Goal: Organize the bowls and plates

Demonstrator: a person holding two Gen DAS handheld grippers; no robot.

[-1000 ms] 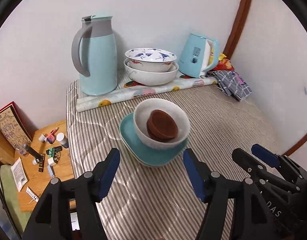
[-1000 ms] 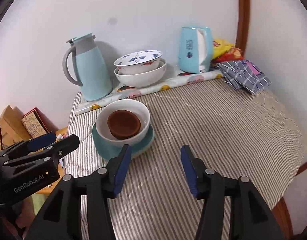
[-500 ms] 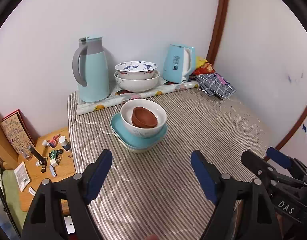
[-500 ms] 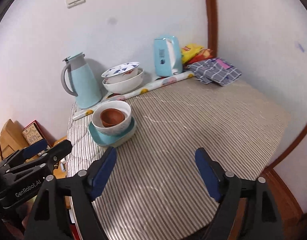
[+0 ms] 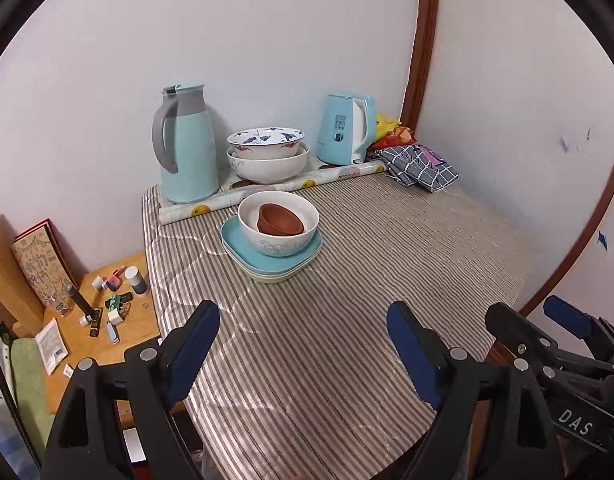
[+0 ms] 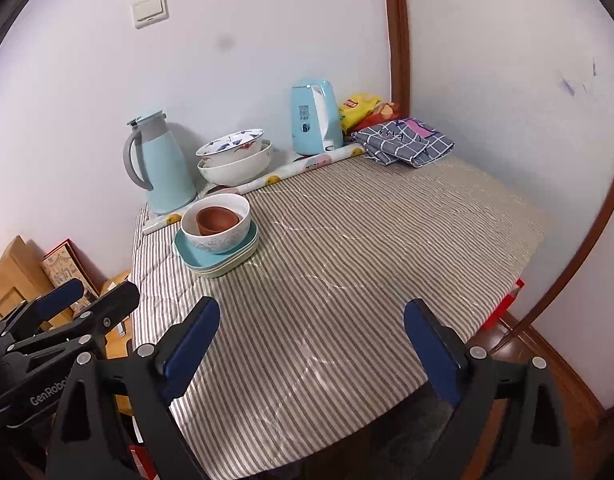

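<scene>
A small brown bowl [image 5: 280, 220] sits inside a white bowl [image 5: 279, 238], which stands on a stack of square plates, teal on top [image 5: 243, 246], on the striped table. The same stack shows in the right wrist view: brown bowl [image 6: 217, 219], white bowl [image 6: 219, 236], plates [image 6: 211, 262]. Two more nested bowls [image 5: 267, 158] [image 6: 235, 160] stand at the back by the wall. My left gripper [image 5: 303, 344] is open and empty, well back from the stack. My right gripper [image 6: 311, 344] is open and empty over the table's front.
A teal thermos jug [image 5: 185, 148] and a teal kettle [image 5: 347, 130] stand at the back wall. A rolled patterned mat [image 5: 267, 194] lies behind the stack. A checked cloth [image 5: 419, 164] lies at the back right. A low wooden table [image 5: 103, 320] with small items is on the left.
Both grippers have drawn back and up from the stack and their jaws have opened wider. The stack of bowls and plates has not moved.
</scene>
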